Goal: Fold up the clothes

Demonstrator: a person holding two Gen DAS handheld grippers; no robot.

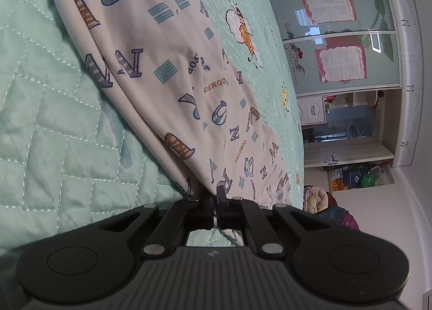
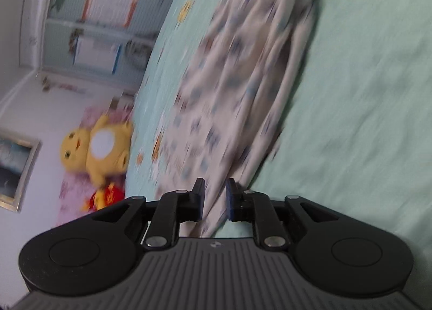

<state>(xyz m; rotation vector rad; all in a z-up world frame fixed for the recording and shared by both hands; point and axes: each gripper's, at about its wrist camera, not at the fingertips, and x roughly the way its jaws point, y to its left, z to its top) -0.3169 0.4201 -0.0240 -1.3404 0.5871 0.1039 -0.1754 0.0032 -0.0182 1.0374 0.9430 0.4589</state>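
The letter-printed garment (image 1: 167,72) is lying spread along the mint-green quilted bed (image 1: 48,126), reaching away toward the wardrobe (image 1: 340,39) at the bed's far side. The left gripper (image 1: 216,196) is pinching the garment's near edge, its fingers (image 1: 222,193) closed tight on the cloth. The right gripper (image 2: 214,188) is sitting over the garment's near end with its fingers (image 2: 199,188) parted, cloth lying between them unpressed. A yellow plush toy (image 2: 94,147) is sitting beside the bed.
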